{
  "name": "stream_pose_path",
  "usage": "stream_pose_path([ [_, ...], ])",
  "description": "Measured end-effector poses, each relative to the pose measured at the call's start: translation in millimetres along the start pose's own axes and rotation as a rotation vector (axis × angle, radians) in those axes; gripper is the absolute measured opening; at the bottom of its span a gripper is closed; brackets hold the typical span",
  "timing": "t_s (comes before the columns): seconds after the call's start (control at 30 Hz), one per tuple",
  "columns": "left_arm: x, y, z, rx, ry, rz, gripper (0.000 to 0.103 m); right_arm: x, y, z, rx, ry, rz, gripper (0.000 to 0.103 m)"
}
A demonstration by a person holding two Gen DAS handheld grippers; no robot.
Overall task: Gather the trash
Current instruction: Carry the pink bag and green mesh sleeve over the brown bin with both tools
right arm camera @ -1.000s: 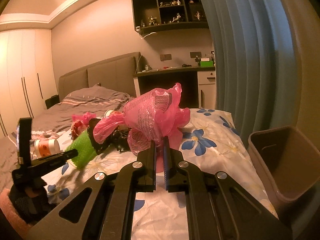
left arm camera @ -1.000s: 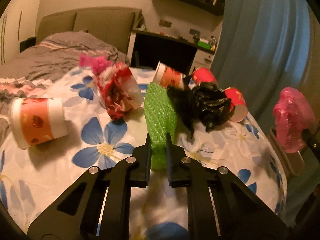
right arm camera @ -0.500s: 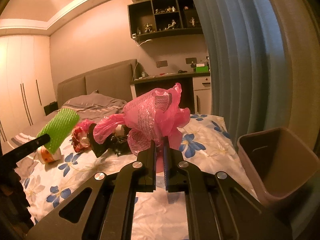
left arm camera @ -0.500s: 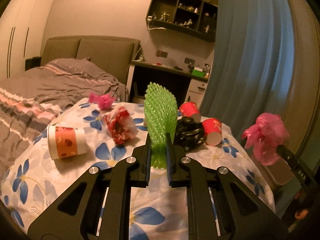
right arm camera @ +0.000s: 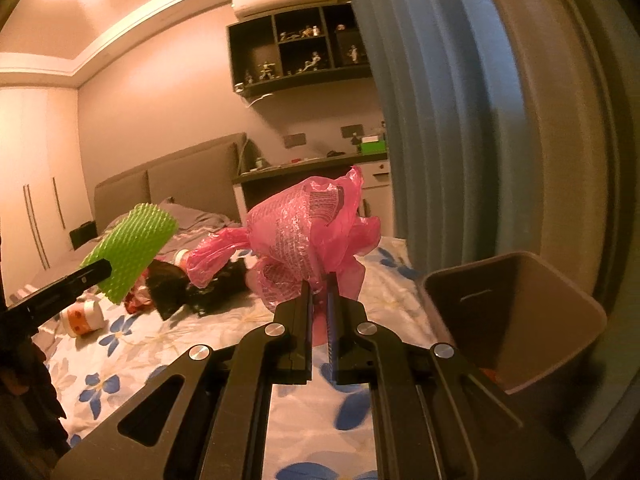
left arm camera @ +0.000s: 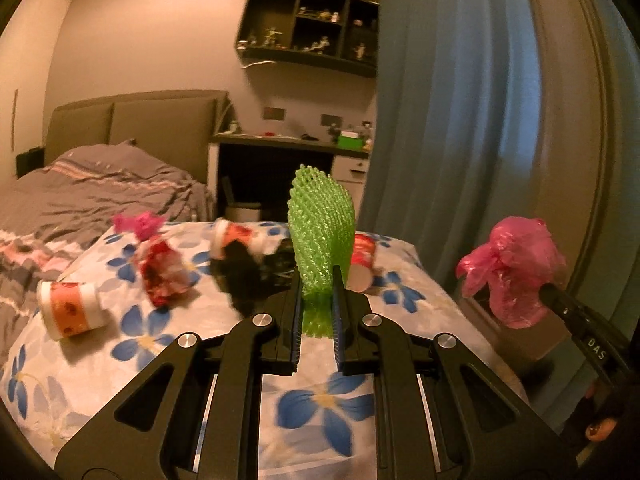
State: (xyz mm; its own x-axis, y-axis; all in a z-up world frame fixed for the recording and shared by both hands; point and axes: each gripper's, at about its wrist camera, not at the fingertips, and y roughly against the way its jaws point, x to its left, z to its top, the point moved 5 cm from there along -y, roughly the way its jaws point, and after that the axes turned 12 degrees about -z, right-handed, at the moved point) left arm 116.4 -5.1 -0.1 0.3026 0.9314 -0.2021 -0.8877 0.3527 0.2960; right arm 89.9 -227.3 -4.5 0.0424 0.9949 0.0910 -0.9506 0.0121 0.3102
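Raised green net (left arm camera: 321, 232) in left gripper (left arm camera: 316, 292)

A bed covered by a white sheet printed with blue flowers (left arm camera: 312, 404) is seen. On it, a white-and-orange paper cup (left arm camera: 72, 309) is laid on its side at the near left; farther in are a crumpled red-and-white wrapper (left arm camera: 164, 272), a crumpled black plastic bag (left arm camera: 240, 276), a second orange paper cup (left arm camera: 236, 236) and a red paper cup (left arm camera: 362, 258). A small pink scrap (left arm camera: 138, 224) is found at the far left.

Blue curtain (left arm camera: 448, 128) hangs on the right, dark wall shelf (left arm camera: 308, 44) with figurines up high, grey-quilted bed (left arm camera: 100, 188) beside a desk (left arm camera: 288, 148).
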Motion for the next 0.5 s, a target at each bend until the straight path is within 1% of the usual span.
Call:
stream_pose_path([
  [0.2, -38, -20, 3, 0.011, -0.053, -0.07, 0.012, -29, 3, 4, -0.016, -0.029, -0.049, 0.007],
  [0.5, -107, -62, 5, 0.027, -0.124, -0.202, 0.012, -76, 1, 11, -0.044, -0.055, -0.144, 0.007],
])
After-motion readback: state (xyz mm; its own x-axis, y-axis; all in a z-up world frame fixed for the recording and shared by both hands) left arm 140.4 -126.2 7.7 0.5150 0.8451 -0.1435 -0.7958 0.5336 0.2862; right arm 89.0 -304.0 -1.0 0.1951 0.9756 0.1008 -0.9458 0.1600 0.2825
